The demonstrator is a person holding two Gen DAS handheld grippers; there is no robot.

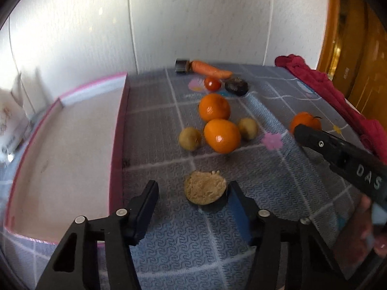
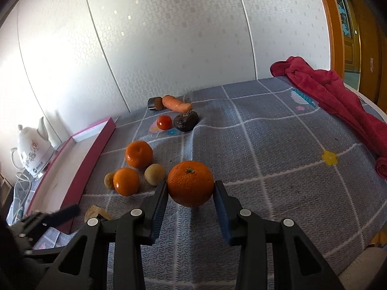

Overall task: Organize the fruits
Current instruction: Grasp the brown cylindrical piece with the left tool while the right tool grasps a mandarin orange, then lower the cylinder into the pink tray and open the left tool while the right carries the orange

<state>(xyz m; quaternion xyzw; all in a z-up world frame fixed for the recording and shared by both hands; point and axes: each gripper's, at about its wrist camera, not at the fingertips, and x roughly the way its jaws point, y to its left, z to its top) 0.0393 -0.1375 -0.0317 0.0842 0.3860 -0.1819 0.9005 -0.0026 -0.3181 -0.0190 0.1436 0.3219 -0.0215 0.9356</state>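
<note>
Evidently right tool (image 2: 190, 191): pads clamp the orange (image 2: 190, 186), ready for carrying.
Left tool (image 1: 192, 191): partly spread around the halved fruit (image 1: 205, 188), ungripped.
Pink tray (image 1: 118, 130): probably the destination.

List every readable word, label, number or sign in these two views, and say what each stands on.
"DAS": white letters on the side of the right gripper, cut off by the frame edge.
Small dark print on the base of the white kettle: too small and blurred to read.
Nothing else bears readable text.
</note>
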